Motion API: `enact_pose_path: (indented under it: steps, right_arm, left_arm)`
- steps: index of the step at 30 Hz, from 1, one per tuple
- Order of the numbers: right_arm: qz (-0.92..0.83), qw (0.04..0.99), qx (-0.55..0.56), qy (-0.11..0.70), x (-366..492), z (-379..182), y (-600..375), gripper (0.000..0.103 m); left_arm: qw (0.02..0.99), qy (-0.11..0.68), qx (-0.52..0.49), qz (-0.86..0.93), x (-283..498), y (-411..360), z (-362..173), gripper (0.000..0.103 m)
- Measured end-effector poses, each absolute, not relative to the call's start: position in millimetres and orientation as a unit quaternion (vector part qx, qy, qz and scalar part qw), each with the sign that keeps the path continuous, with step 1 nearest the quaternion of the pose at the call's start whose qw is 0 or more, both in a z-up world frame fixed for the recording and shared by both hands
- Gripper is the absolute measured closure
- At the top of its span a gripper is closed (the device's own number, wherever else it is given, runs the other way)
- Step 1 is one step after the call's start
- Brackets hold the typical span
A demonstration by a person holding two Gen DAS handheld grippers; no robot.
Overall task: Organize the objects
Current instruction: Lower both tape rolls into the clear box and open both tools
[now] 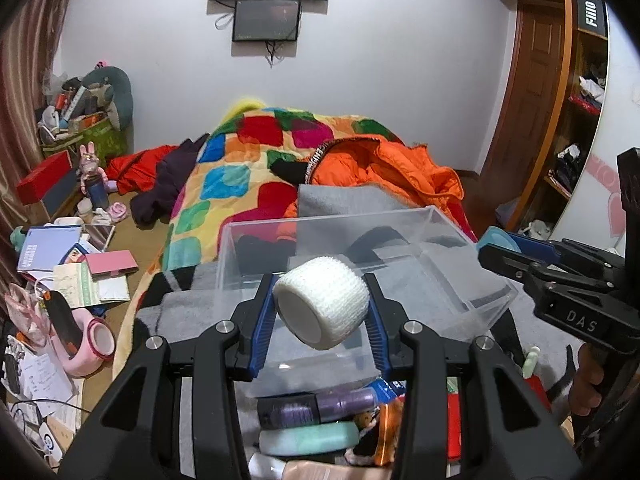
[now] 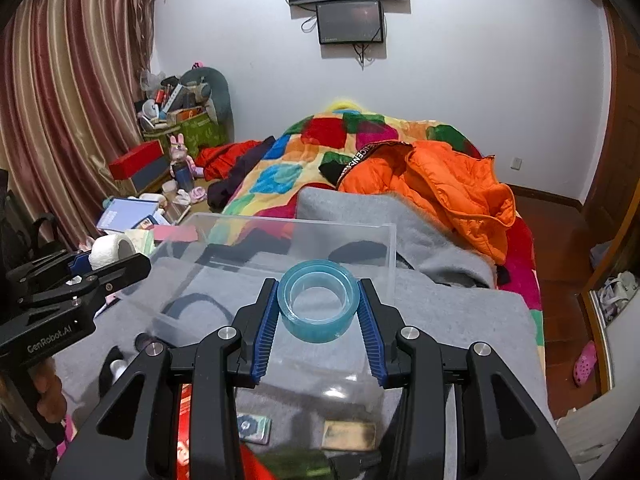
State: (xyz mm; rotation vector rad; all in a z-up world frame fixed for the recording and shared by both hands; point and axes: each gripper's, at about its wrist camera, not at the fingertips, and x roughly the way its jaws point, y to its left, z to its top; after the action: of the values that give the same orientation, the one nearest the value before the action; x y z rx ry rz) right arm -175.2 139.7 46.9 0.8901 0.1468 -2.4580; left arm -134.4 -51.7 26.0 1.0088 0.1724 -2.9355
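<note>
My left gripper (image 1: 322, 304) is shut on a white bandage roll (image 1: 322, 304) and holds it over the near edge of a clear plastic box (image 1: 460, 240). My right gripper (image 2: 318, 304) is shut on a blue tape roll (image 2: 318, 304) and holds it above the same clear box (image 2: 384, 240), which sits on a grey blanket (image 2: 440, 304). The left gripper with the bandage roll (image 2: 110, 252) shows at the left of the right wrist view. The right gripper (image 1: 516, 248) with the tape shows at the right of the left wrist view.
Below the left gripper lie a purple bottle (image 1: 320, 406), a mint soap-like bar (image 1: 308, 438) and other small items. An orange jacket (image 2: 440, 184) and a patchwork quilt (image 2: 288, 168) cover the bed. Books and boxes (image 1: 72, 264) clutter the floor at left. A wooden shelf (image 1: 572, 120) stands right.
</note>
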Motion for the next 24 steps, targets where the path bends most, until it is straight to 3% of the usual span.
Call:
enact_pose_path:
  steps: [24]
  right_arm:
    - [-0.87,0.252,0.41,0.107,-224.4,-4.8,97.9,0.067]
  left_arm:
    - [0.007,0.06,0.416,-0.908,-203.1,-57.8,-26.3,0.062]
